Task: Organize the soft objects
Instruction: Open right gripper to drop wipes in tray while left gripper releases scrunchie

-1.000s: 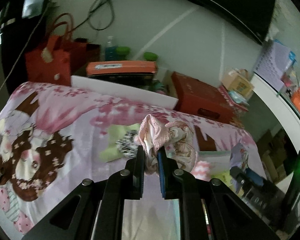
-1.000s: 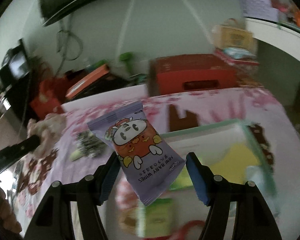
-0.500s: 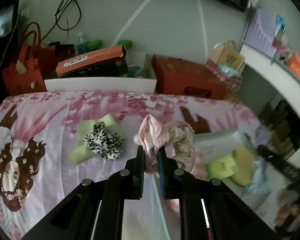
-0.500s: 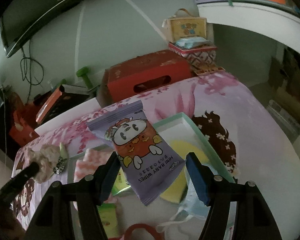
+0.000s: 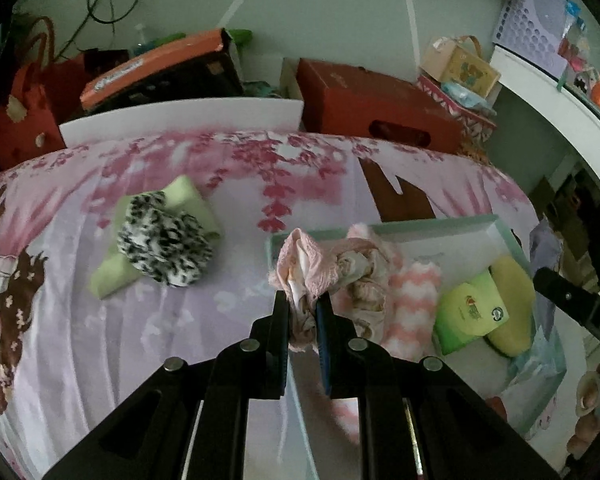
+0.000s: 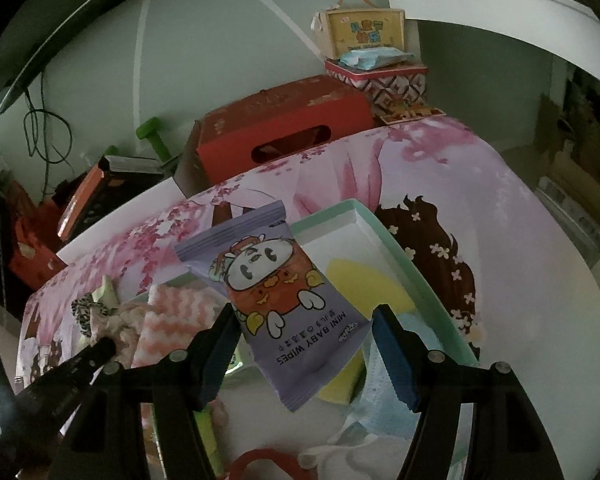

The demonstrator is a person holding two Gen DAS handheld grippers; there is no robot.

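My left gripper (image 5: 302, 300) is shut on a pink frilly scrunchie (image 5: 300, 256), which hangs over the left end of the mint-rimmed tray (image 5: 420, 226). In the tray lie a pink-and-white zigzag cloth (image 5: 414, 300), a green pack (image 5: 472, 312) and a yellow soft piece (image 5: 512, 280). A leopard-print scrunchie (image 5: 164, 240) rests on a pale green cloth (image 5: 184, 192) on the bedspread to the left. My right gripper (image 6: 304, 320) holds a purple pack of mini baby wipes (image 6: 276, 292) across its wide-set jaws, above the tray (image 6: 416, 276). The left gripper's tip with the scrunchie (image 6: 128, 320) shows at lower left.
A red box (image 5: 380, 108), an orange-lidded box (image 5: 152, 68), a red bag (image 5: 20, 120) and a white board (image 5: 180, 116) line the bed's far edge. A white shelf (image 5: 560, 92) curves along the right. A person's hand (image 5: 592, 404) shows at lower right.
My left gripper has carried the pink scrunchie right and down, from beside the leopard scrunchie to the tray's left end. My right gripper has swung with the wipes pack over the tray.
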